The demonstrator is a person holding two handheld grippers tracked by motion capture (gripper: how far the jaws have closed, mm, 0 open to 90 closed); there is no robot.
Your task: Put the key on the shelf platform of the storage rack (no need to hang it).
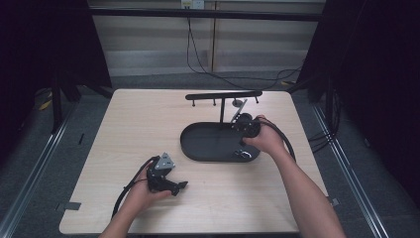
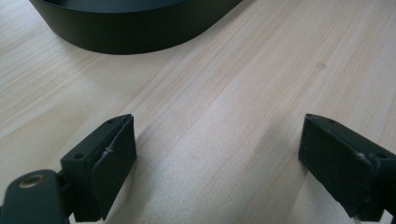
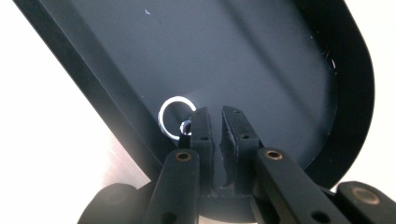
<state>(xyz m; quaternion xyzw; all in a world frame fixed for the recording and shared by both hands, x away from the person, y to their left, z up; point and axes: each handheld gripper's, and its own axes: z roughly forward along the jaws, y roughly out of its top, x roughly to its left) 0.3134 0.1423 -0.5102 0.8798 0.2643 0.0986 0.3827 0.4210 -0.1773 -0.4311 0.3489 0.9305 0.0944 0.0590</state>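
Note:
A black oval tray [image 1: 194, 148] lies right of the table's middle, and a black T-shaped stand [image 1: 223, 95] rises from its far side. A small silver ring [image 3: 162, 122] lies on the tray floor near the rim; in the high view the ring [image 1: 246, 155] glints at the tray's near right end. My right gripper [image 3: 216, 119] points down into the tray. Its jaws stand a narrow gap apart with nothing between them, and the ring sits just outside the left jaw. My left gripper [image 2: 217, 154] rests low over the bare wood, jaws wide apart and empty.
The left gripper [image 1: 179, 187] sits near the table's front edge, with the tray wall [image 2: 130, 32] a short way ahead of it. Cables trail from both grippers. Dark curtains and metal rails flank the table.

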